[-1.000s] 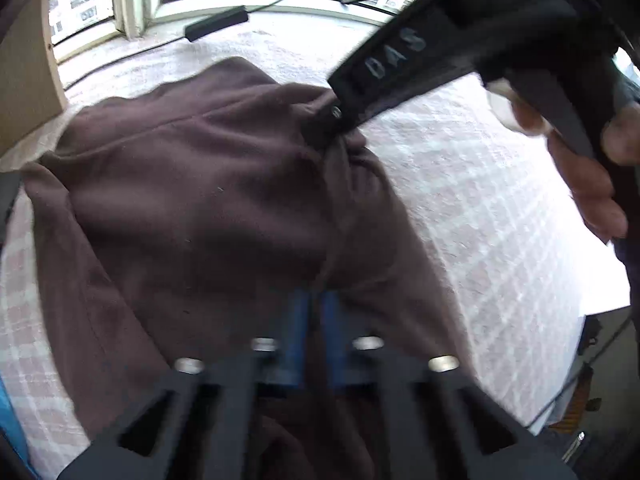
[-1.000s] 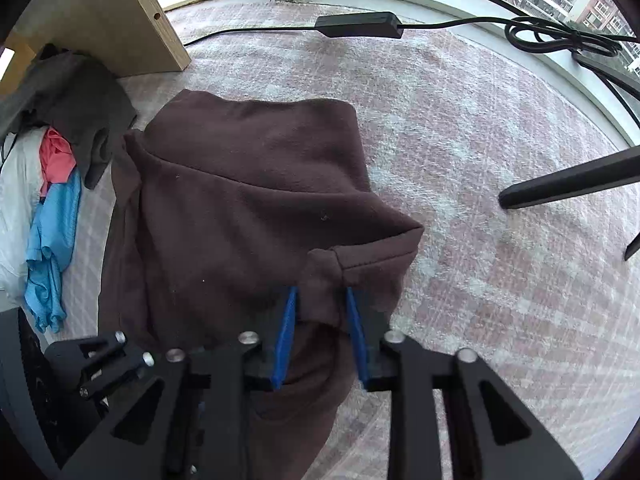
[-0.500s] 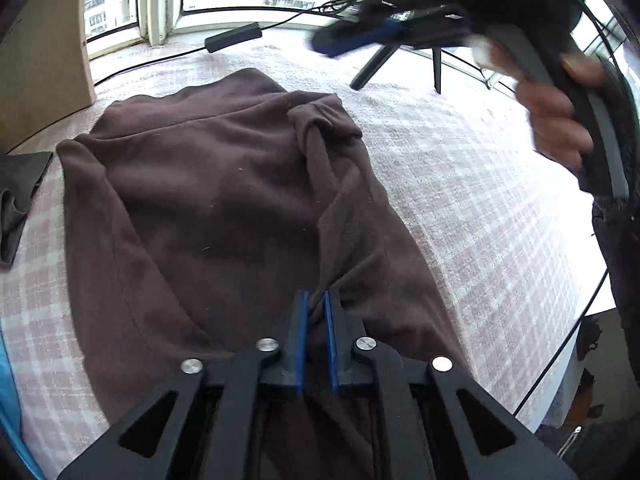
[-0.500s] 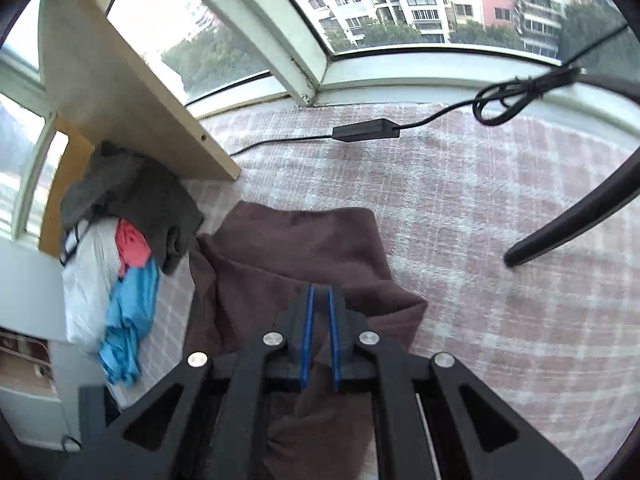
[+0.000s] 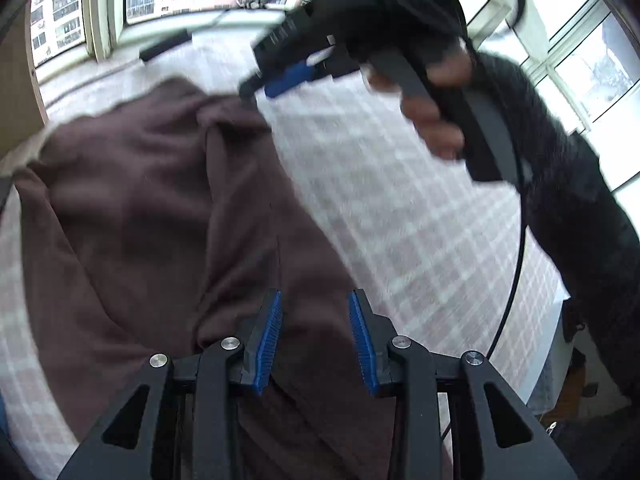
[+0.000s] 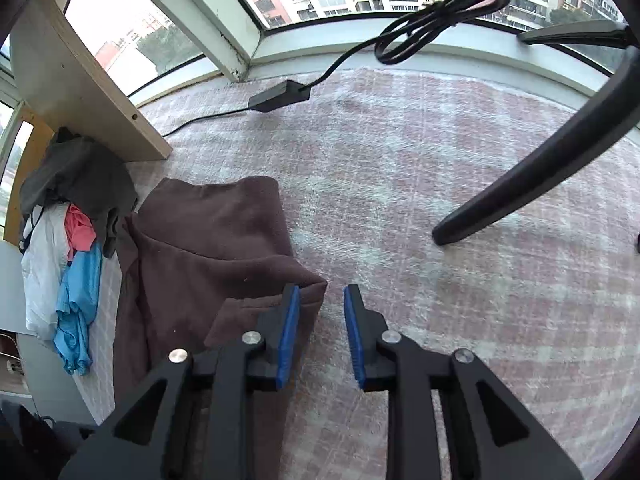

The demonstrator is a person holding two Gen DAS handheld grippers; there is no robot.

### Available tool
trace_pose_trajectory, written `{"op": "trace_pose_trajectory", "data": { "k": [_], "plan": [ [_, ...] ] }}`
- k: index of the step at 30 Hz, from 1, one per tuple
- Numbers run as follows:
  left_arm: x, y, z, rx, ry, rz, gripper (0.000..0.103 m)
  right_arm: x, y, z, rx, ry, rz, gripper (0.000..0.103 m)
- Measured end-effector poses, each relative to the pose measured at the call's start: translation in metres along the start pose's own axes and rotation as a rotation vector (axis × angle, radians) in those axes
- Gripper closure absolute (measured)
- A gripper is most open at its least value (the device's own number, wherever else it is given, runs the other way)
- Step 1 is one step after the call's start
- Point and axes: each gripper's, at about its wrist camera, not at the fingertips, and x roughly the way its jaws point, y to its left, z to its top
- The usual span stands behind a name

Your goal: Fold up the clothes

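A brown garment (image 5: 160, 208) lies folded on the pink-and-white checked cloth (image 5: 400, 208). My left gripper (image 5: 316, 320) hovers over the garment's near part. Its jaws are opening, and the blue pads (image 5: 272, 336) stand apart with fabric lying loose beneath them. My right gripper (image 6: 322, 320) is by the garment's (image 6: 208, 248) right corner, jaws opening. That corner is beside the left pad (image 6: 290, 328), and only checked cloth shows in the gap. In the left wrist view the right gripper (image 5: 288, 76) is blurred, held in a hand (image 5: 432, 120) above the garment's far edge.
A pile of grey, white, red and blue clothes (image 6: 72, 240) lies left of the garment by a wooden board (image 6: 80, 92). A black power adapter (image 6: 280, 96) with its cable lies near the window sill. A black curved leg (image 6: 540, 168) rests on the cloth at right.
Both grippers were shut on folds of the brown garment and have let go; their jaws now stand apart. The right gripper has lifted off the garment's far corner.
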Motion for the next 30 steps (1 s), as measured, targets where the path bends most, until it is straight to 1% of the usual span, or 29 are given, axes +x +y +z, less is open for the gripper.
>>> {"op": "trace_pose_trajectory", "data": {
  "k": [2, 3, 5, 6, 7, 8, 10, 11, 13, 14, 15, 17, 19, 20, 21, 22, 23, 24, 25, 26, 28, 30],
  "plan": [
    [0.003, -0.004, -0.006, 0.023, 0.006, 0.015, 0.07, 0.006, 0.001, 0.0, -0.009, 0.003, 0.003, 0.067],
    [0.004, -0.004, -0.007, 0.025, 0.007, 0.021, 0.07, 0.008, 0.001, 0.0, -0.01, 0.003, 0.017, 0.067],
    [0.006, -0.001, -0.007, 0.018, 0.015, 0.027, 0.07, 0.011, 0.002, -0.001, -0.011, 0.013, 0.075, 0.068],
    [0.009, -0.001, -0.008, 0.018, 0.025, 0.035, 0.07, 0.013, 0.004, -0.003, -0.017, 0.019, 0.095, 0.086],
    [0.013, 0.0, -0.009, 0.023, 0.036, 0.043, 0.07, 0.013, 0.007, -0.005, -0.027, 0.027, 0.108, 0.095],
    [0.016, -0.001, -0.012, 0.034, 0.042, 0.052, 0.07, 0.01, 0.01, -0.006, -0.045, 0.023, 0.099, 0.095],
    [0.018, -0.009, -0.016, 0.09, 0.024, 0.089, 0.07, 0.001, 0.018, -0.004, -0.085, -0.003, 0.06, 0.096],
    [0.018, -0.014, -0.019, 0.12, 0.013, 0.108, 0.068, -0.002, 0.019, 0.001, -0.077, -0.014, 0.055, 0.096],
    [0.019, -0.02, -0.023, 0.148, 0.002, 0.115, 0.062, -0.004, 0.015, 0.012, -0.037, -0.028, 0.056, 0.096],
    [0.019, -0.022, -0.024, 0.164, 0.0, 0.118, 0.059, -0.002, 0.014, 0.016, -0.021, -0.038, 0.038, 0.096],
    [0.019, -0.025, -0.026, 0.182, -0.001, 0.126, 0.058, 0.002, 0.013, 0.018, -0.008, -0.052, 0.013, 0.099],
    [0.014, -0.022, -0.023, 0.168, 0.015, 0.104, 0.058, 0.009, 0.009, 0.019, 0.03, -0.034, 0.024, 0.099],
    [0.008, -0.017, -0.019, 0.145, 0.033, 0.076, 0.06, -0.003, 0.009, 0.013, 0.028, -0.052, 0.02, 0.098],
    [0.0, -0.011, -0.013, 0.116, 0.03, 0.054, 0.064, -0.011, 0.009, 0.009, 0.022, -0.066, 0.014, 0.097],
    [-0.01, -0.004, -0.006, 0.079, 0.023, 0.03, 0.064, -0.022, 0.01, 0.002, 0.003, -0.075, 0.007, 0.094],
    [-0.022, 0.003, 0.004, 0.063, 0.003, 0.019, 0.064, -0.033, 0.01, -0.008, -0.019, -0.079, -0.001, 0.091],
    [-0.034, 0.008, 0.016, 0.068, -0.018, 0.031, 0.063, -0.044, 0.007, -0.021, -0.035, -0.085, -0.008, 0.085],
    [-0.044, 0.013, 0.03, 0.08, -0.036, 0.058, 0.062, -0.053, 0.004, -0.037, -0.043, -0.09, 0.0, 0.081],
    [-0.047, 0.017, 0.046, 0.086, -0.043, 0.077, 0.062, -0.062, 0.001, -0.054, -0.047, -0.093, 0.016, 0.08],
    [-0.047, 0.022, 0.062, 0.09, -0.044, 0.091, 0.062, -0.068, -0.001, -0.071, -0.042, -0.092, 0.035, 0.078],
    [-0.049, 0.03, 0.094, 0.098, -0.048, 0.119, 0.058, -0.077, -0.003, -0.105, -0.023, -0.09, 0.071, 0.078],
    [-0.043, 0.036, 0.125, 0.108, -0.038, 0.145, 0.057, -0.082, 0.004, -0.14, -0.019, -0.079, 0.078, 0.078]
  ]
}}
